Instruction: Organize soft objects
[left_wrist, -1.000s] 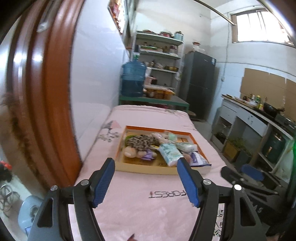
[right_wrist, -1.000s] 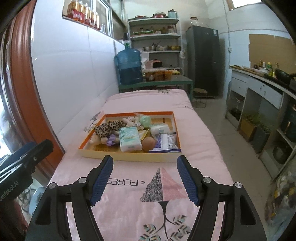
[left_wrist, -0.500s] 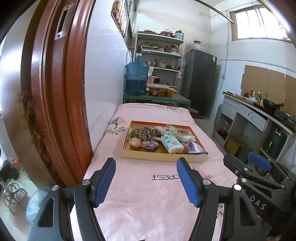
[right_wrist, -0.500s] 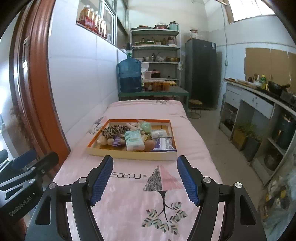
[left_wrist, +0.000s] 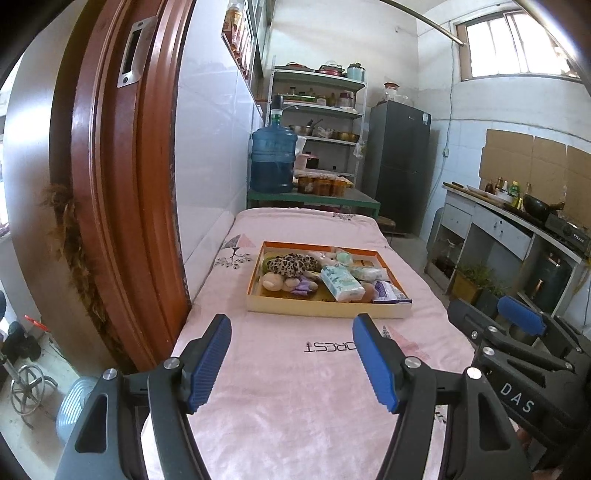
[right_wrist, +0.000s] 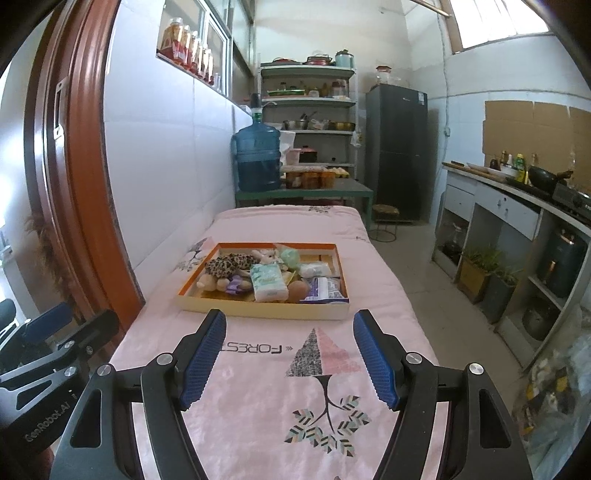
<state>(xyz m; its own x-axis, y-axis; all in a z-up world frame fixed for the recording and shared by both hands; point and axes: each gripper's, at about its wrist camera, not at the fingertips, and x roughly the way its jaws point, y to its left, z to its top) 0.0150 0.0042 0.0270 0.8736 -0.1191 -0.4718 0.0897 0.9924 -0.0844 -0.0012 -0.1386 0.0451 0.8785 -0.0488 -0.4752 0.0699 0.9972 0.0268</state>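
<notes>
An orange-rimmed cardboard tray (left_wrist: 325, 311) (right_wrist: 258, 309) lies on a pink blanket, well ahead of both grippers. Inside it are a leopard-print plush (left_wrist: 291, 263) (right_wrist: 231, 264), a pack of tissues (left_wrist: 341, 283) (right_wrist: 268, 283), a beige plush toy (left_wrist: 275, 282), a purple-printed packet (right_wrist: 325, 288) and several other soft items. My left gripper (left_wrist: 291, 363) hangs open over the near blanket with nothing between its blue pads. My right gripper (right_wrist: 290, 360) is open too and holds nothing. Each gripper shows at the edge of the other's view.
A brown door frame (left_wrist: 118, 192) stands close on the left beside a white tiled wall. Beyond the bed are a blue water jug (right_wrist: 256, 158), a green table, shelves and a dark fridge (right_wrist: 397, 147). Kitchen counters (right_wrist: 517, 206) line the right side across a bare floor strip.
Both grippers have drawn back from the tray and risen a little, so the tray looks smaller and farther. Their jaws stay equally wide.
</notes>
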